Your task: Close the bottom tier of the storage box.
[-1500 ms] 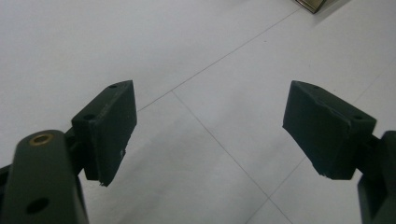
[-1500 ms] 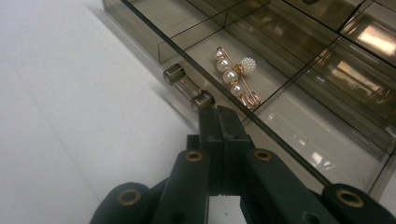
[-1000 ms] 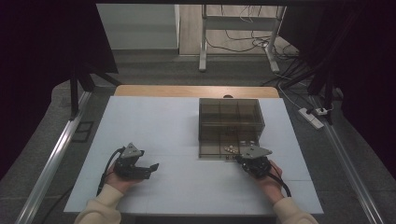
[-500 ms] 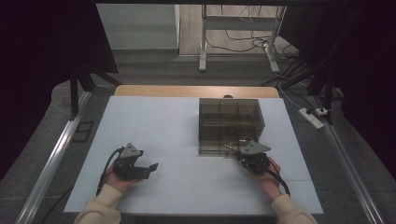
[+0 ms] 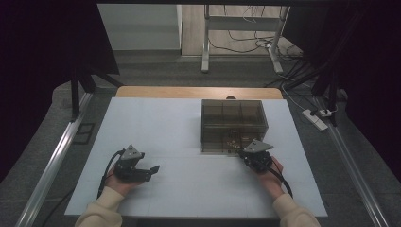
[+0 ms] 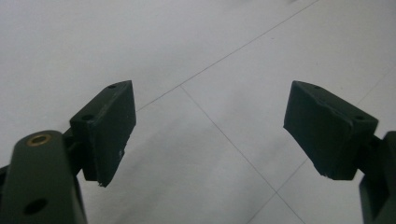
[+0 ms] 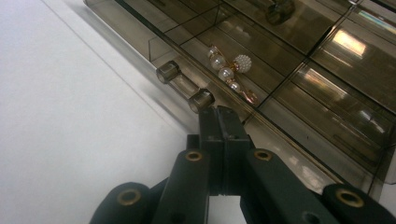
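Right tongs (image 7: 219,112) closed flat, nothing between them, tips right at the drawer handle (image 7: 184,86) of the smoky clear organizer box (image 5: 234,124), centre-right of the high view. In the right gripper view the handle is a short clear bar on two round posts, upper centre of frame, just above the tong tips; touching or a hair off, cannot tell. Pearl hair clip (image 7: 229,70) lies in the front compartment just behind the handle.

Left tongs (image 6: 210,135) wide open, empty, over bare white table (image 5: 189,179), lower left of the high view, well apart from the box.

Step looks like working the drawer by its handle. To do it well: closed tips won't grab the bar, so either open and pinch it squarely or hook behind it, then move straight along the drawer's run, low and level. Box is light and may slide, so the left tongs could brace it.
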Tool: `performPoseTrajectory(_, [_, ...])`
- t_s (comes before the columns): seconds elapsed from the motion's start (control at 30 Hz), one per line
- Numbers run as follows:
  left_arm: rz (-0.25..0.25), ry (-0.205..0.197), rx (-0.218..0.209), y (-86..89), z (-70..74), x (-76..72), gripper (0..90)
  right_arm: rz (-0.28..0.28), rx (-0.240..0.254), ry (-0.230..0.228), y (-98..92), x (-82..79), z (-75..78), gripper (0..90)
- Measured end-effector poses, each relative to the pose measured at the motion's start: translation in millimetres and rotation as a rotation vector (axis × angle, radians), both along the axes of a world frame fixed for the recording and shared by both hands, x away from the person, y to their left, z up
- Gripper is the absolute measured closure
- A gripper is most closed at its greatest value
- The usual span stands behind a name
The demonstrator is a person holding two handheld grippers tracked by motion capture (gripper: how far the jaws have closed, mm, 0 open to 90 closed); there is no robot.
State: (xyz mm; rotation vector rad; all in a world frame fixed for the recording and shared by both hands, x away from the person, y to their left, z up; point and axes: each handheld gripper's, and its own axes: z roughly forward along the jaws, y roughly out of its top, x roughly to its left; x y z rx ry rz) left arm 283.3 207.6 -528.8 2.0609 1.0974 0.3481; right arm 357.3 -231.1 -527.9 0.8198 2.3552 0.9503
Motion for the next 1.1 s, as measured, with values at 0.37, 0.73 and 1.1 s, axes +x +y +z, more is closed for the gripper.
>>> performPoseTrajectory(0.37, [0.005,-0.007,0.012,-1.0,-0.2,0.2,17.3,-0.024,0.006,0.002,2.1,15.1,-2.6,88.9])
performPoseTrajectory(0.73, [0.007,-0.005,0.016,-1.4,-0.7,0.4,17.1,-0.038,0.018,-0.003,3.4,24.0,-2.5,88.9])
performPoseTrajectory(1.1, [0.008,-0.007,0.028,-1.4,-1.4,0.7,17.0,-0.044,0.017,-0.011,4.3,32.4,-2.5,88.9])
